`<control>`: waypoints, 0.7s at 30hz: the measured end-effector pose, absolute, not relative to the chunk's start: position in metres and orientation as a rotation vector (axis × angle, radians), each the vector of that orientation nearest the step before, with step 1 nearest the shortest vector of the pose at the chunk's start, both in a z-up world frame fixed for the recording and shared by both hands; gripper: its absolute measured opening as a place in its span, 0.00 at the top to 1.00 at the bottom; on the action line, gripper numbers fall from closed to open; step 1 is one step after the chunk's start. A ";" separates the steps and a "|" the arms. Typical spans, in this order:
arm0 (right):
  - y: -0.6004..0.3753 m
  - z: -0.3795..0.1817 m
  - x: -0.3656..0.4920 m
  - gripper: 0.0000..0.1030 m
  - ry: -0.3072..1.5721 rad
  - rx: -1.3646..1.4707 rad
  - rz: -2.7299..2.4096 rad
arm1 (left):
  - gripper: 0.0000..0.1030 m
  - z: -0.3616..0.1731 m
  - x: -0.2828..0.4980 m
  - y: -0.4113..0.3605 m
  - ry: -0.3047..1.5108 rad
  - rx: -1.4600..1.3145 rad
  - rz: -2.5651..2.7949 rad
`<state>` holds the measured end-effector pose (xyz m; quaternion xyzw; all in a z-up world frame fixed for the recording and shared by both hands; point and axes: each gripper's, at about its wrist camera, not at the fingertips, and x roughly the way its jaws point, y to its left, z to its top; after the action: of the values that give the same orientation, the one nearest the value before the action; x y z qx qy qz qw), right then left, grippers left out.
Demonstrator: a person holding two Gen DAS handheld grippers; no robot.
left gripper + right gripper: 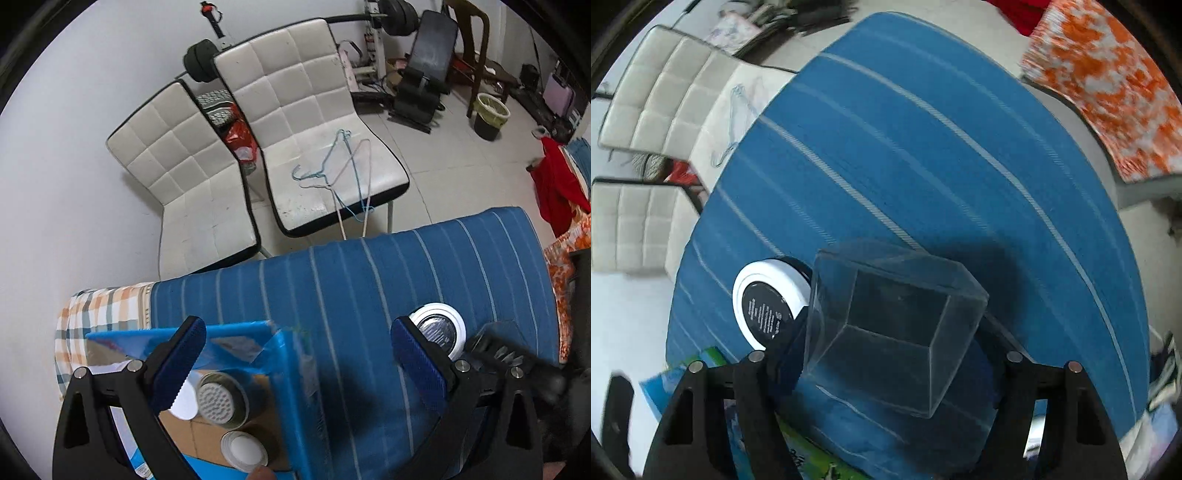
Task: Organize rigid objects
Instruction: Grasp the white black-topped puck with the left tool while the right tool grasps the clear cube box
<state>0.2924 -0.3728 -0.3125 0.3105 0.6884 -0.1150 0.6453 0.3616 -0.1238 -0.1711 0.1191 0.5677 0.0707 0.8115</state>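
Transparent rigid plastic box [890,328] is gripped between the right gripper [886,363] fingers above the blue striped bed cover [923,147], apparently for transfer to the blue open carton [236,343], over which the left gripper [295,365] waits spread and empty.

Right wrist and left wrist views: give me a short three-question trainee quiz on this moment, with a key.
1. True or false: the right gripper is shut on the clear plastic box.
2. Multiple choice: the round white disc with the black centre lies (A) inside the blue cardboard box, (B) on the blue striped cloth, (C) on a white chair.
3. Fill in: the left gripper, open, hangs over the edge of the blue cardboard box, which holds ____ round items.

Key: 1 true; 2 B; 3 at least two.
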 end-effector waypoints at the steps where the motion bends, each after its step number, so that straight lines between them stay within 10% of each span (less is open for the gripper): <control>1: -0.374 -0.312 0.291 0.26 1.574 0.676 -0.237 | 0.00 -0.173 0.364 -0.127 1.217 0.257 0.141; 21: -0.410 -0.306 0.286 0.33 1.622 0.303 -0.176 | 0.01 -0.291 0.390 -0.207 1.642 0.079 -0.169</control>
<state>0.2857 -0.4104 -0.3059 0.1349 0.7212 -0.0781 0.6749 0.3902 -0.2065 -0.2906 0.0350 0.7307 -0.0754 0.6776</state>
